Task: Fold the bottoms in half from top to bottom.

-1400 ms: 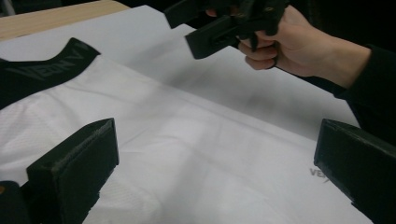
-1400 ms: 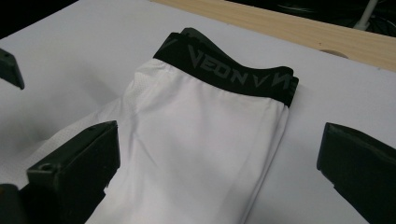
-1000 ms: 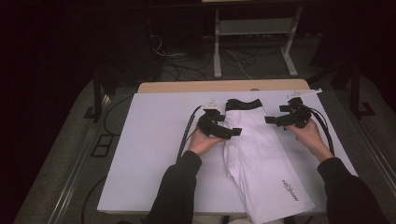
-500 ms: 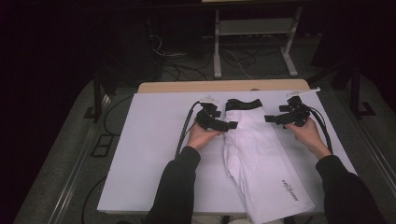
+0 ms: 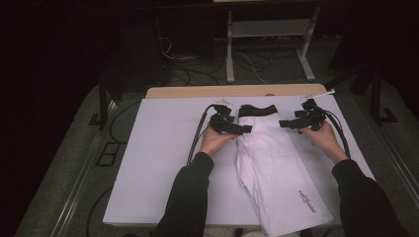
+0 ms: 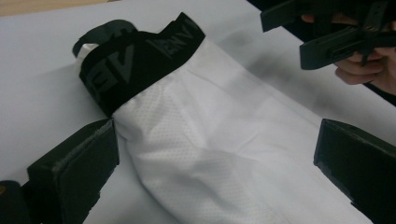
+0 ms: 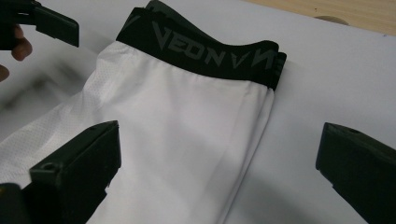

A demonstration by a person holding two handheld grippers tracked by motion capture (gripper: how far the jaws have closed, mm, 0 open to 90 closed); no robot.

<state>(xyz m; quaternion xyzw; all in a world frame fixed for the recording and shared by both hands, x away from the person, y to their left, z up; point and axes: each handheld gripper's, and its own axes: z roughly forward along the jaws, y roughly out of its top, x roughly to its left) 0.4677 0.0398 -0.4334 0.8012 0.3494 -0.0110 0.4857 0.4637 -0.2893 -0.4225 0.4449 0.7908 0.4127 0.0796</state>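
On the white sheet [image 5: 158, 163] that covers the table, just below the black waistband [image 5: 257, 109], lies the white garment [image 5: 269, 163], stretched flat and running away from the waistband toward the person's side, with a small dark logo [image 5: 307, 201] at the end farthest from the waistband

Looks light, thin and limp: fine perforated mesh along the edge left of the waistband, smooth cloth to the right of it, soft creases partway down. Judged likely to slide easily over the sheet, to sag and fold wherever unsupported, and to bunch if pushed rather than lifted. No risk of breakage; more risk of pinching a single layer and peeling the folded layers apart

Best taken by the waistband itself or at the two corners directly beneath it: thicker, elastic, firmer than the cloth below, so apt to give a sure bite through all layers. Edges far from the waistband judged poorer, being thin and floppy

Just left of the waistband hovers the left gripper [image 5: 243, 129], jaws spread wide, one either side of the mesh edge, clasping nothing. Right of the waistband, a little apart from the cloth's edge, hangs the right gripper [image 5: 286, 123], jaws likewise spread wide, nothing between them

As for anything that could hold things: no more than the mouth of the waistband, lying collapsed flat, lettered band doubled over at its left end, with nothing tucked inside as far as can be told
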